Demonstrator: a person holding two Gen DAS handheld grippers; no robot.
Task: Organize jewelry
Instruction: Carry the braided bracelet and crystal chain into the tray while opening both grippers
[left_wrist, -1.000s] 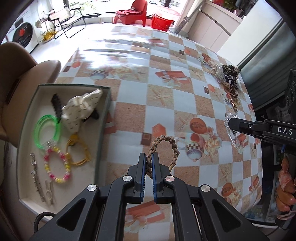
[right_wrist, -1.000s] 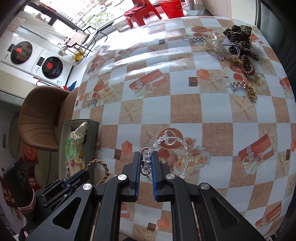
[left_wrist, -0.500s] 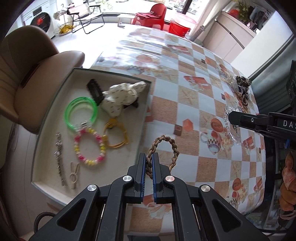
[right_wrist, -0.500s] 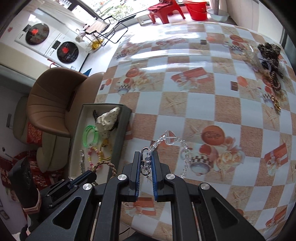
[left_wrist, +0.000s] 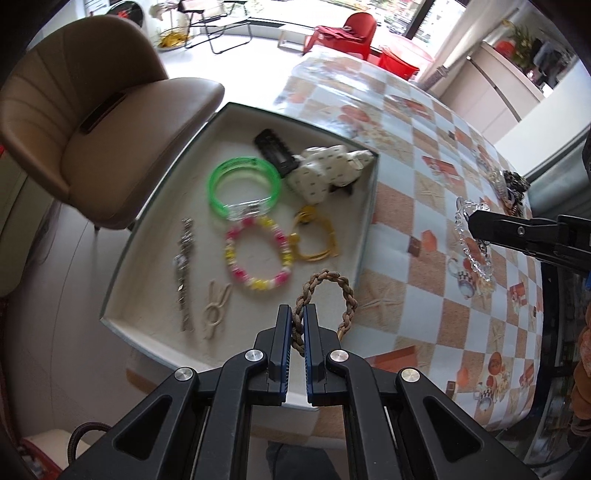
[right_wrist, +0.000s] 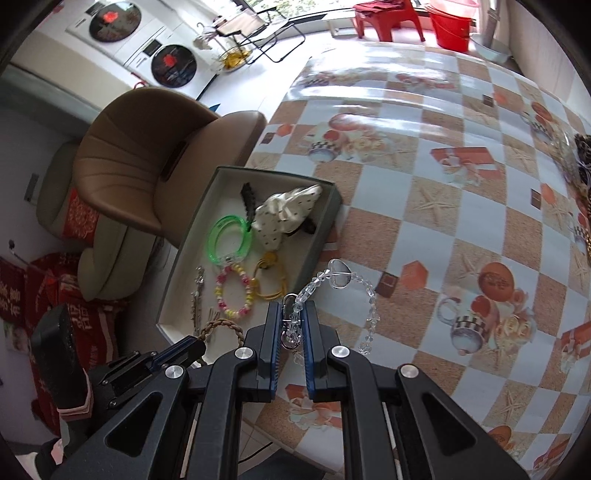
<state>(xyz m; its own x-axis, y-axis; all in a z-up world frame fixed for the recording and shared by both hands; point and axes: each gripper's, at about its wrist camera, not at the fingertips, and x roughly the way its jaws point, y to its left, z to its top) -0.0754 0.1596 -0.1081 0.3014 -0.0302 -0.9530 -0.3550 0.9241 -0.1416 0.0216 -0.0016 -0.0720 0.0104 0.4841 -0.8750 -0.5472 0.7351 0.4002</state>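
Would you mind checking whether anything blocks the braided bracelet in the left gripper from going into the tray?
Nothing visible does. The braided bracelet hangs over the tray's near corner, where the floor is bare; the beaded bracelet and hair clip lie beside that spot.

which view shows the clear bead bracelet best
The right wrist view: the clear bead bracelet arcs up from the right gripper, clasp pinched between its fingers, heart bead on top. The left wrist view shows it small, partly hidden behind that gripper.
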